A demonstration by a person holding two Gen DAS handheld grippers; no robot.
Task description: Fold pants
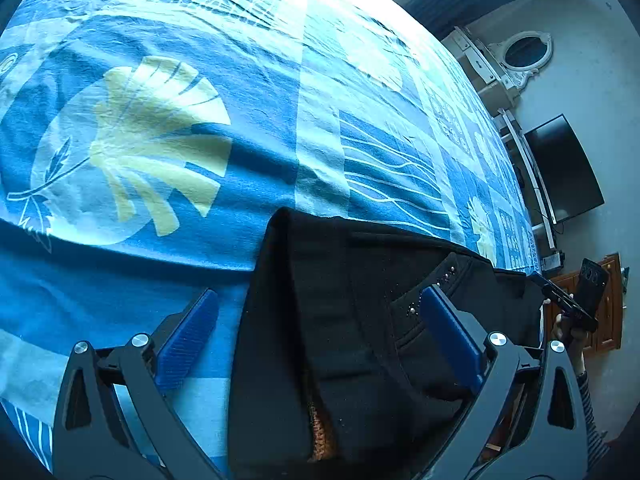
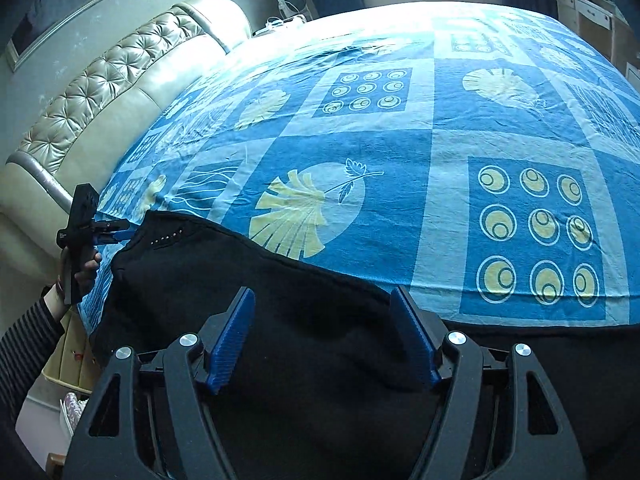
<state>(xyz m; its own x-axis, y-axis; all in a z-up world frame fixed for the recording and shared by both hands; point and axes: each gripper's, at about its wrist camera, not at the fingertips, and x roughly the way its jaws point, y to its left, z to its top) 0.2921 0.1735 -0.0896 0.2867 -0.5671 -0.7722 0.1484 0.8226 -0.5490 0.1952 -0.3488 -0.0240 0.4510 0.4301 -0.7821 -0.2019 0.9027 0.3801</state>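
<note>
The black pants (image 2: pixel 256 300) lie flat along the near edge of the bed (image 2: pixel 452 136), spread so they can be folded. Both the left tongs (image 1: pixel 316 320) and right tongs (image 2: pixel 322 336) stand open above the cloth, gripping nothing, apparently poised to pick a fresh hold.

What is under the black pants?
The black pants lie on the blue patterned bedsheet, which shows all around their far edge. The part of the sheet right beneath them is covered, so whether anything else hides there cannot be seen.
</note>
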